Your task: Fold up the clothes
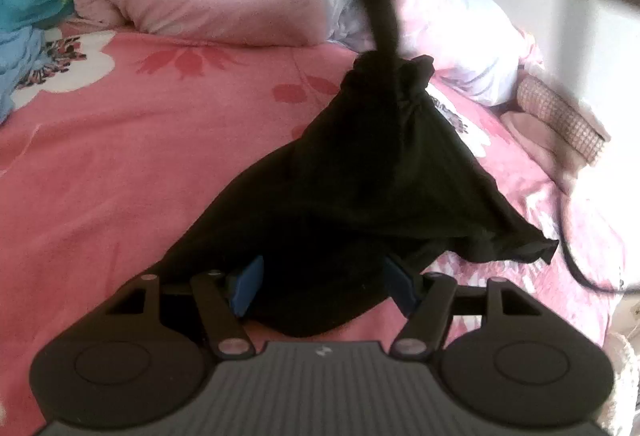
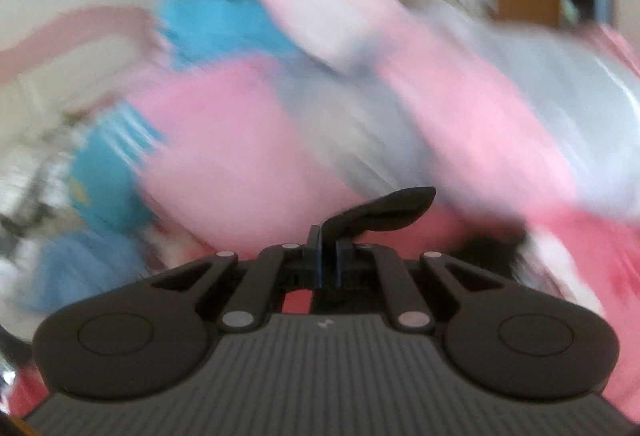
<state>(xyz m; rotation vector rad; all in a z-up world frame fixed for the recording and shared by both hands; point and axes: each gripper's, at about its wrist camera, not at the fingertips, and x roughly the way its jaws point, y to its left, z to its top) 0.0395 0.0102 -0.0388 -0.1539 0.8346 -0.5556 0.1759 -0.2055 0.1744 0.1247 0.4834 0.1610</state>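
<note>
Here the black garment is draped between the spread left tool and the right tool, which pinches its end.

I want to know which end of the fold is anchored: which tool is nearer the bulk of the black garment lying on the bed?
Left. The left tool straddles the black garment heap; the right tool pinches only a strip.
</note>
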